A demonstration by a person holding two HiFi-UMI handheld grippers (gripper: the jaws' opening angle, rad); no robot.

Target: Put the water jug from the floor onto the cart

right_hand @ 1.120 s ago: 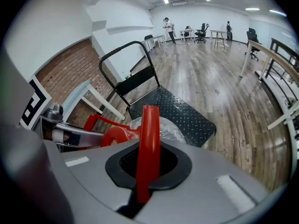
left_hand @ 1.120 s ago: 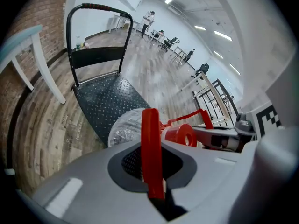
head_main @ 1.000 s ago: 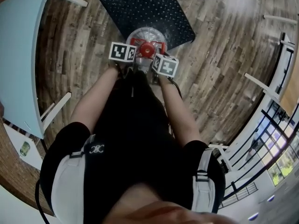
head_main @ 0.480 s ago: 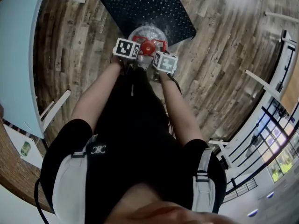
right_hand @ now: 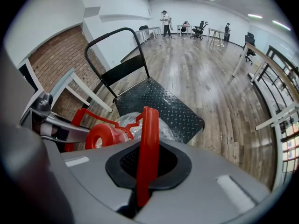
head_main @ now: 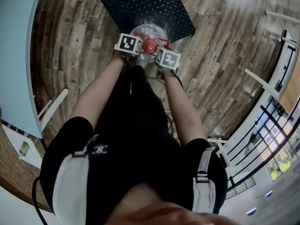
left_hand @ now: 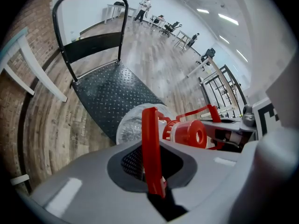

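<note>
two claws on one thin handle, jug at the cart's edge

both our claws are clamped on the red carry handle (left_hand: 150,125) of the water jug (head_main: 149,32). the left gripper (left_hand: 152,164) has its jaws nearly together on one upright strip of the handle. the right gripper (right_hand: 145,164) is pinched tight on the opposite strip. nothing else sits between either pair. in the head view the jug is at upper centre of the frame, overlapping the near edge of the cart (head_main: 140,6) deck. we cannot tell whether its base rests on the wood floor (head_main: 220,55) or hangs just off it.

what could go wrong, as we judge it:
- the handle strips are narrow and smooth, and a full jug is heavy, so a strip may slide through the pads.
- if one hand rises faster than the other, the jug will tip and swing, dragging the handle sideways out of a grip.
- the base could catch on the deck's edge if it is carried across too low.
- a knock there might push the cart away.

the jug stands upright. its long axis runs vertically, with the red cap (head_main: 149,45) pointing up at the head camera. we see it almost end-on, with the clear shoulders ringing the cap.
</note>
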